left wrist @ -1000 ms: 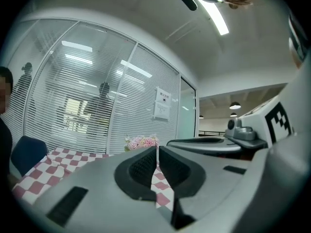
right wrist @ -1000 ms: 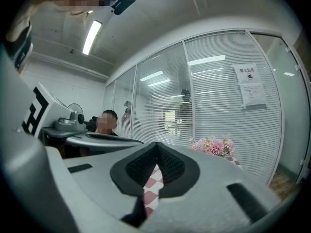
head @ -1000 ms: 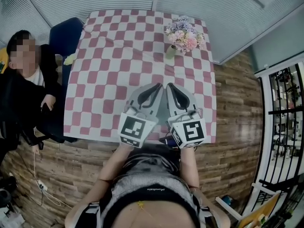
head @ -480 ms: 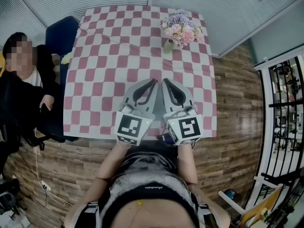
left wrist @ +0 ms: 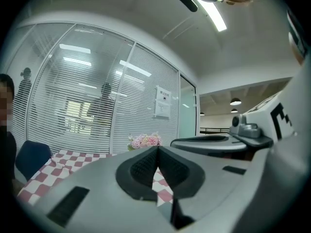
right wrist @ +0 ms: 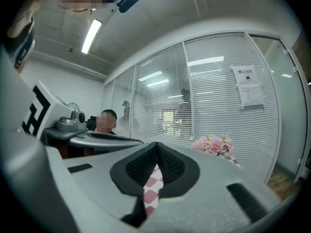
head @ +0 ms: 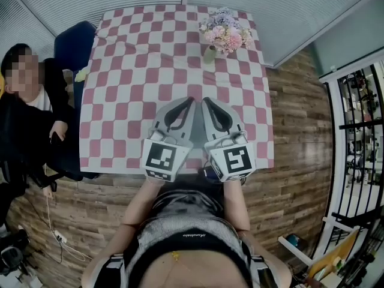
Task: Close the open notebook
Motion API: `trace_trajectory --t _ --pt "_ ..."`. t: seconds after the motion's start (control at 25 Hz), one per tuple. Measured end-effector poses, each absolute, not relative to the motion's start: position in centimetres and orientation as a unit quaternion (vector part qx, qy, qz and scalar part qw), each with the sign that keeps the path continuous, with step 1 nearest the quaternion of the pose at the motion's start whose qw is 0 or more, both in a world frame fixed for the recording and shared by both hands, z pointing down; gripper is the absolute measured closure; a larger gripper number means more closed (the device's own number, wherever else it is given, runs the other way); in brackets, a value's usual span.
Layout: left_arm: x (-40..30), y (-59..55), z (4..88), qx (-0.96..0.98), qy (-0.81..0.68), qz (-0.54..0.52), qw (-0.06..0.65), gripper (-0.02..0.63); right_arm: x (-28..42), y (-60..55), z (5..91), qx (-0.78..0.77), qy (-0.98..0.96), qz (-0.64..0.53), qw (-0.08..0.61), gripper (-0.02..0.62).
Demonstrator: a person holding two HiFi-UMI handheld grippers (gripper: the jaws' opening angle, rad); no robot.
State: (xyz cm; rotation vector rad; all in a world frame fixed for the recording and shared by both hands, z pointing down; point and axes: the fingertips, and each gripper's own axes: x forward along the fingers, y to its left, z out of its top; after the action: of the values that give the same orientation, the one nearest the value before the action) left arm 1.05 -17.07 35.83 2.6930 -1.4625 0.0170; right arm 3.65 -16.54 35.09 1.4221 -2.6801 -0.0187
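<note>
- L gripper (head: 191, 100): jaws together, just closed the last bit, nothing btwn them; held over near part of bench (head: 120, 71).
- R gripper (head: 206, 100): jaws together, empty, right beside L gripper.
- notebook: not seen in any view.
- flower vase (head: 220, 33): far-right part of bench, on checkered cloth.
- seated person (head: 30, 116) at bench's left side, by blue chair (head: 69, 44).

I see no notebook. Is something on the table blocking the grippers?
No notebook shows in any view. The left gripper and right gripper hover shut, empty, over the checkered table; only the flower vase stands ahead, at the far end.
</note>
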Motion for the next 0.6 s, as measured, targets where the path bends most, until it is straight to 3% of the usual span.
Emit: trace_trajectory --t 0.6 --pt "1.38 -16.60 35.62 0.875 -0.484 0.005 0.025 0.600 4.15 -16.11 34.75 0.477 -0.877 -0.012 0.060 0.598"
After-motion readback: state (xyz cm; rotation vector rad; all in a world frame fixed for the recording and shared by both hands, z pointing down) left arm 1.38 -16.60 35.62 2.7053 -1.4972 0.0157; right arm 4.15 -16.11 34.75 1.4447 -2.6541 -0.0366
